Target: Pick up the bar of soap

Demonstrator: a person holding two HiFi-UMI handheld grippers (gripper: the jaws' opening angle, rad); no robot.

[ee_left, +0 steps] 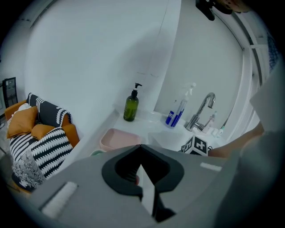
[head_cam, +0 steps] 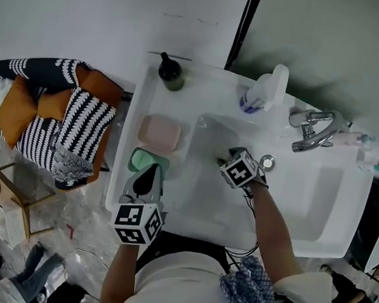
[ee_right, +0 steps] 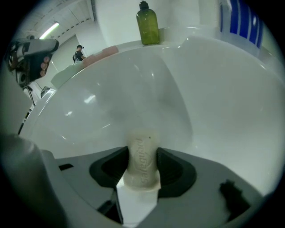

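Observation:
A pale cream bar of soap (ee_right: 141,162) stands on edge between the dark pads of my right gripper (ee_right: 142,168), which is shut on it and points steeply down into the white sink basin (ee_right: 147,89). In the head view the right gripper (head_cam: 228,160) is low in the basin's left part, and the soap is hidden under it. My left gripper (head_cam: 149,175) hovers over the counter's left edge above a green dish (head_cam: 144,157). Its jaws meet at the tips with nothing in them (ee_left: 141,149).
A pink soap dish (head_cam: 159,134) and a dark green pump bottle (head_cam: 171,72) stand on the counter left of the basin. A white and blue spray bottle (head_cam: 262,91) and the chrome tap (head_cam: 316,128) are at the back. Striped and orange cushions (head_cam: 50,110) lie left of the counter.

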